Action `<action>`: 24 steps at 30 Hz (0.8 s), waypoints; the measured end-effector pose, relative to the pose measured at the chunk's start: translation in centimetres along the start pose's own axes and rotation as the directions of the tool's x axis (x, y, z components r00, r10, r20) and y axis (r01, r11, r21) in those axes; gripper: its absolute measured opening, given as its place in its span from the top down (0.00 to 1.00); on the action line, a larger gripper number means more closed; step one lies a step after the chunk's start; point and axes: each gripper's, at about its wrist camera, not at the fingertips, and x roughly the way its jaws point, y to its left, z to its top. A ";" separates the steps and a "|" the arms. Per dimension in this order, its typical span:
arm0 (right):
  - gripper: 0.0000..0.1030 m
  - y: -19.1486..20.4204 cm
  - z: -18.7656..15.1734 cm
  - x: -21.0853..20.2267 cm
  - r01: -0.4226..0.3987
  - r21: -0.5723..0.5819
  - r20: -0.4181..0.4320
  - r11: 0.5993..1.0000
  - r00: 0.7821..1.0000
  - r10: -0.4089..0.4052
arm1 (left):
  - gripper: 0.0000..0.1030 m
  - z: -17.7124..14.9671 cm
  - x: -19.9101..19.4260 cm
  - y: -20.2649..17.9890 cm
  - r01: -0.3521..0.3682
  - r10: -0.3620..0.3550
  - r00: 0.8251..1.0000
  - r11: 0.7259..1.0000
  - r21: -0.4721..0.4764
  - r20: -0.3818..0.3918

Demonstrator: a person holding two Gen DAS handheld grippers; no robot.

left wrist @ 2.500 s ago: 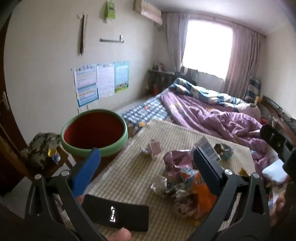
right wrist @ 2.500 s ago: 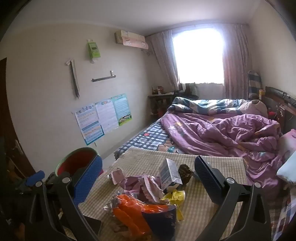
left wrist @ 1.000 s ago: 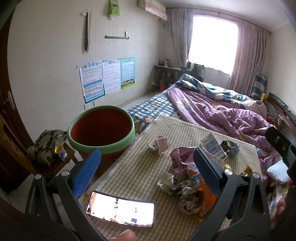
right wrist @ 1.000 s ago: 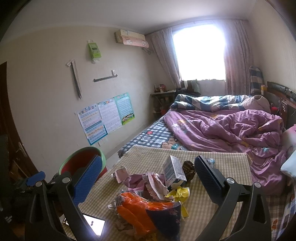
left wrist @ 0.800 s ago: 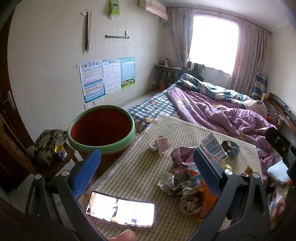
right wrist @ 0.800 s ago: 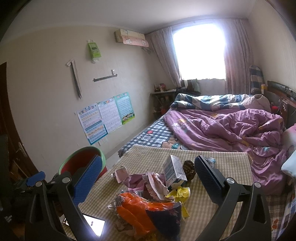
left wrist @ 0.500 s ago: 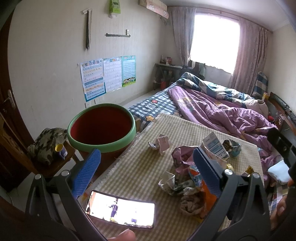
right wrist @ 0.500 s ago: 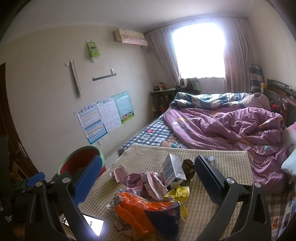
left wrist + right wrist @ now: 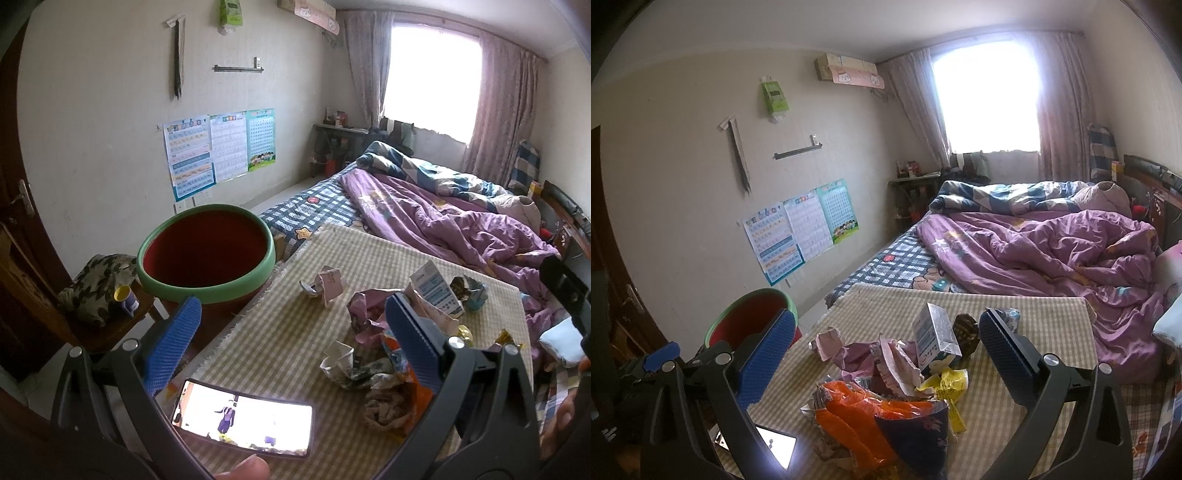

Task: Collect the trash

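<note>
Left wrist view: left gripper [image 9: 291, 341] hangs spread and empty above the checked table [image 9: 280, 325]; the trash pile [image 9: 384, 343] lies by its right finger, and the phone [image 9: 243, 421], dark earlier, now glows. Right wrist view: right gripper [image 9: 886, 354], also spread, frames the pile [image 9: 886, 380]; its near edge is cut off.

Left gripper [image 9: 291, 332] and right gripper [image 9: 886, 349], both wide open, empty.

Desk [image 9: 280, 332]: woven checked cloth, matt. Wrappers [image 9: 886, 410]: crinkled glossy foil and plastic. Carton [image 9: 932, 341]: printed paper, silvery inside. Basin [image 9: 207, 295]: smooth plastic. Tongs pads [image 9: 171, 345]: blue, rough-dimpled. Phone [image 9: 243, 421]: glossy screen.
</note>
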 end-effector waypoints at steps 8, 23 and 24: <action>0.07 0.1 0.0 0.3 0.001 0.001 -0.007 1.000 1.000 -0.001 | 0.05 -0.1 0.2 0.0 0.012 -0.012 1.000 1.000 -0.004 -0.007; 0.07 -4.1 -2.1 2.2 0.048 -0.009 -0.142 0.999 0.989 -0.049 | 0.05 -3.1 4.6 -1.6 0.232 -0.217 0.947 0.972 0.036 -0.237; 0.07 -4.4 -2.4 2.2 0.051 -0.010 -0.154 0.999 0.987 -0.052 | 0.05 -3.3 4.7 -2.2 0.261 -0.244 0.937 0.965 0.036 -0.252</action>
